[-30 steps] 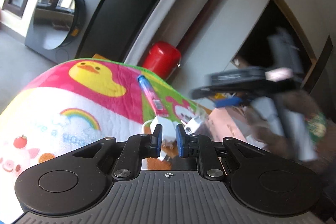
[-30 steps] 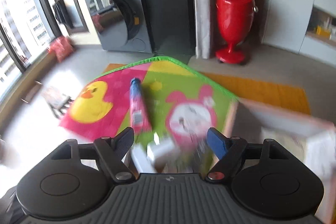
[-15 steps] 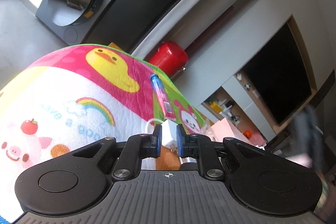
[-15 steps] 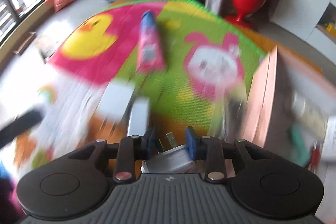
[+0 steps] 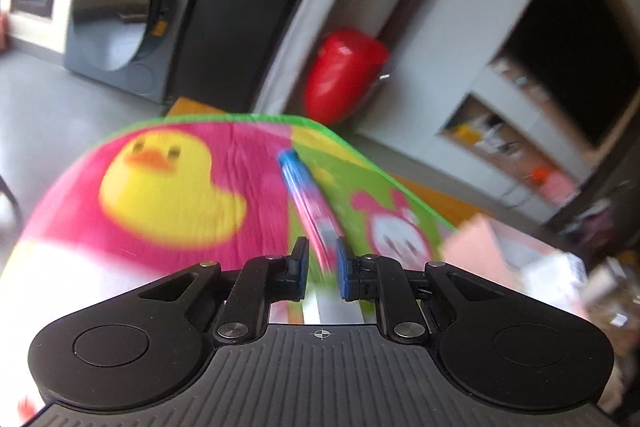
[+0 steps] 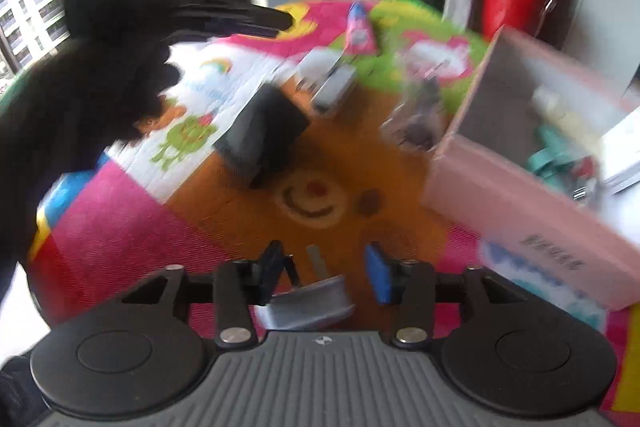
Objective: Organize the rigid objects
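My right gripper (image 6: 322,273) has its jaws partly apart around a white plug adapter (image 6: 306,303) that sits between them, low by the gripper body, above the orange mat. My left gripper (image 5: 320,265) has narrow jaws with nothing clearly between them; a pink and blue tube (image 5: 308,199) lies on the mat beyond it. That tube (image 6: 358,29) also shows in the right wrist view. A black box (image 6: 262,127), a white charger (image 6: 316,65) and a silver block (image 6: 334,87) lie on the mat. A pink box (image 6: 532,195) stands at the right, with items inside.
The colourful play mat (image 5: 168,187) covers the floor. A red bin (image 5: 342,75) and a grey washing machine (image 5: 116,11) stand at the back. My gloved left hand (image 6: 100,67) shows at the left in the right wrist view. Shelves (image 5: 516,131) are at the right.
The right gripper has pulled back and up with the adapter, and its jaws have widened. The left gripper has moved forward over the mat toward the tube. Both views are blurred by motion.
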